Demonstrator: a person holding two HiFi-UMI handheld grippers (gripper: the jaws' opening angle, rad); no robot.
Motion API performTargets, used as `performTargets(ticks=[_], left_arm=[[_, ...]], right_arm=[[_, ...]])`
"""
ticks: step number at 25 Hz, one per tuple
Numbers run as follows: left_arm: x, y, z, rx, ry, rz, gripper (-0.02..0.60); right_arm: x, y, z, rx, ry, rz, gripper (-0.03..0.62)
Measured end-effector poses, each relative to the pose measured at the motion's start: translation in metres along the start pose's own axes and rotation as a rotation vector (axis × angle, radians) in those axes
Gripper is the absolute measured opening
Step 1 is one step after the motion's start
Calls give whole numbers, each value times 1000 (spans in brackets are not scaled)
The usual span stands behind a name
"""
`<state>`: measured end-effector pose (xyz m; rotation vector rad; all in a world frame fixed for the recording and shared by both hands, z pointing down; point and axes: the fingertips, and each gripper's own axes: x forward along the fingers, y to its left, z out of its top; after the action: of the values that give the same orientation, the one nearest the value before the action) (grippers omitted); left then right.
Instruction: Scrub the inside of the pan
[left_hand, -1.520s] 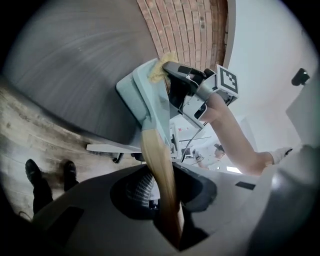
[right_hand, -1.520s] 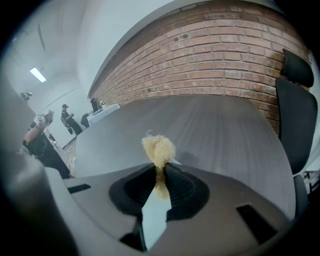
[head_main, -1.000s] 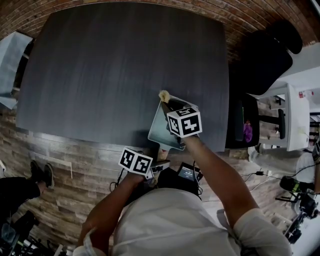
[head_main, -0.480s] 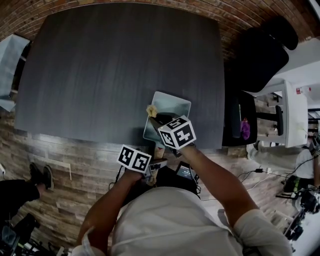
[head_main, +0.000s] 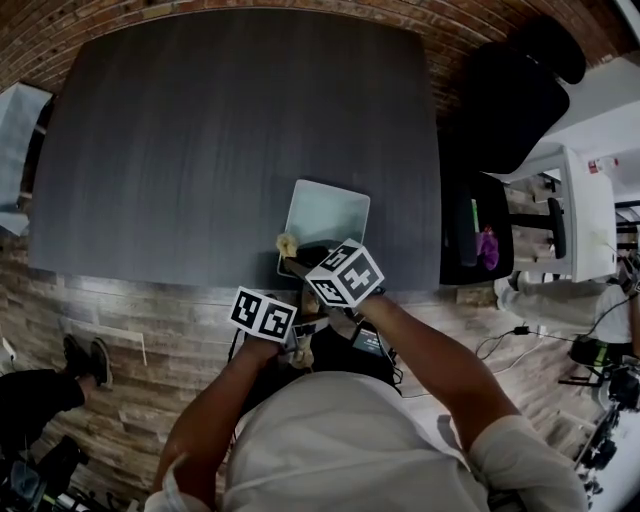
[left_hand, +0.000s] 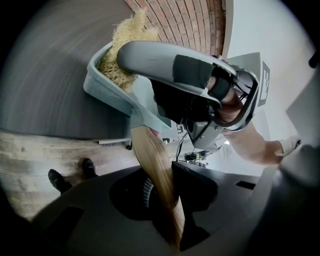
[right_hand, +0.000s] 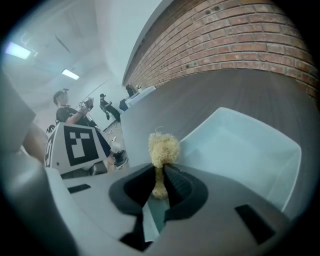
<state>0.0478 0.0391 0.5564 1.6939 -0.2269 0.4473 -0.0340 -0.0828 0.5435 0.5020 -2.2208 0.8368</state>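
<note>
A square pale grey pan (head_main: 328, 212) sits on the dark table (head_main: 200, 140) near its front edge. Its wooden handle (left_hand: 150, 155) runs toward me. My left gripper (head_main: 300, 332) is shut on that handle, which shows between its jaws in the left gripper view (left_hand: 160, 180). My right gripper (head_main: 297, 255) is shut on a yellowish fibrous scrubber (head_main: 287, 243). The scrubber (right_hand: 162, 149) pokes out past the jaws at the pan's near left corner, against the rim (left_hand: 112, 95). The pan's inside (right_hand: 245, 150) looks bare and pale.
A black office chair (head_main: 510, 95) stands at the table's right end, with a white cart (head_main: 590, 220) beyond it. Brick wall runs behind the table. Wood-look floor and a pair of shoes (head_main: 85, 355) lie below the table's front edge (head_main: 150, 272).
My right gripper has drawn the scrubber from the pan's far left corner back along the left side to the near left corner. The left gripper has stayed on the handle.
</note>
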Motion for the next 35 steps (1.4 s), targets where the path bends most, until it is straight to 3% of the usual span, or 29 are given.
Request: performTargets(ticks=[8,11,17,24,28,32,35], left_arm=[[-1,1,2,-33,-32,-6,117],[-2,1,3,-74,-74,-19,112],[-3,3,4,-107,-99,-28,105],[-4,4,7,-132,-123,-30,97],[-4,5,7,-141,-119,-29,94],[-4,5,6,-153,-114,-30,94],[-5,5,7,-161,-120,-31,94]], right_arm=[[-2,2,-2,-12,16,32,57],[-8,-2,1,-77,12,11,57],[-29,-31,23,-472,65,-187,57],[-40,-81,33,-1027,272,-471,57],[-35,-93,40,-1343,378,-579,57],[-23,-92,53,-1546,412,-647,55],[-15,-84,70,-1594,323,-692,54]])
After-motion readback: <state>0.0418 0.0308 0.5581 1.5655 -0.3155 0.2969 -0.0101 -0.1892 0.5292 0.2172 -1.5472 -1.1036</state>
